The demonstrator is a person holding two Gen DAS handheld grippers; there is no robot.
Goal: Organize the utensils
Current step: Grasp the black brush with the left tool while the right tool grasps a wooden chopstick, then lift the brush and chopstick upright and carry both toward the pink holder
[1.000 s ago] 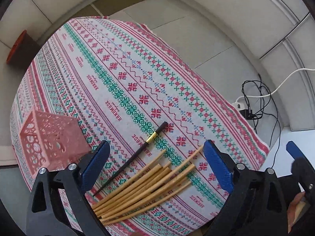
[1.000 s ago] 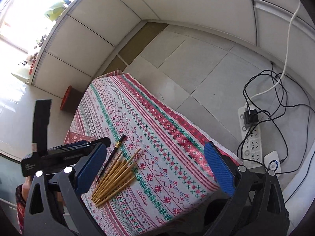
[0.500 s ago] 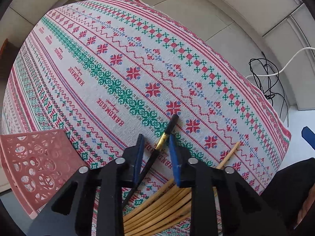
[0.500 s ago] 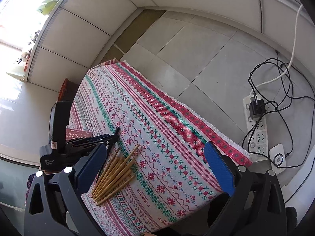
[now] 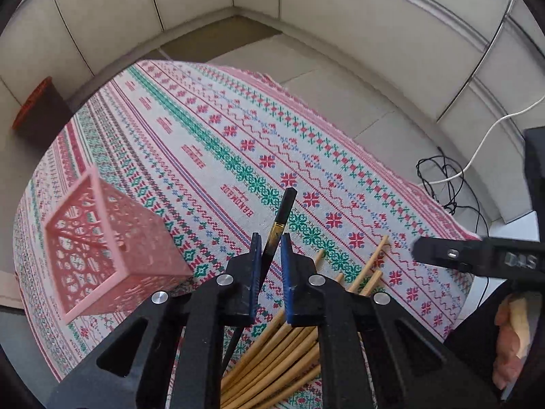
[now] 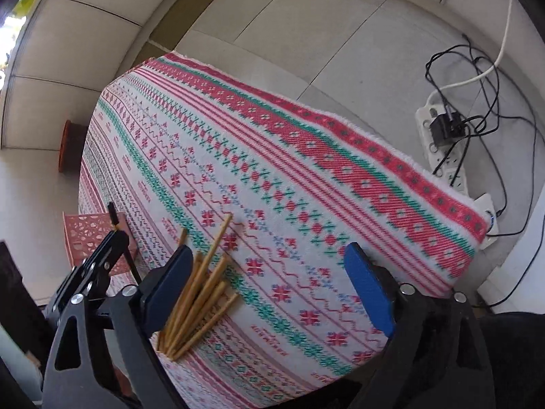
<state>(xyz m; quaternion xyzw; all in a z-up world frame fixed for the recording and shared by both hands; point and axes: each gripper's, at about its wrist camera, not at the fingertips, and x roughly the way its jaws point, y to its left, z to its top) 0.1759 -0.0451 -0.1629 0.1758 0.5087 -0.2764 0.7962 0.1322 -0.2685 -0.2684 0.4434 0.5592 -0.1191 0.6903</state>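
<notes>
My left gripper (image 5: 270, 248) is shut on a black chopstick with a gold band (image 5: 281, 216) and holds it lifted above the patterned tablecloth (image 5: 211, 143). A bundle of wooden chopsticks (image 5: 282, 344) lies on the cloth below and right of it. A pink perforated holder (image 5: 102, 245) stands on the cloth to the left. My right gripper (image 6: 269, 286) is open and empty above the cloth, its left finger over the wooden chopsticks (image 6: 201, 293). The left gripper with the black chopstick (image 6: 114, 220) shows at the left of the right wrist view, near the pink holder (image 6: 85, 238).
The table's far edge drops to a tiled floor. A power strip with black cables (image 6: 442, 129) lies on the floor to the right. A dark bin with an orange rim (image 5: 37, 112) stands on the floor beyond the table's left corner.
My left gripper closed on the black chopstick and lifted it off the cloth. My right gripper moved down and closer to the wooden chopsticks, still open.
</notes>
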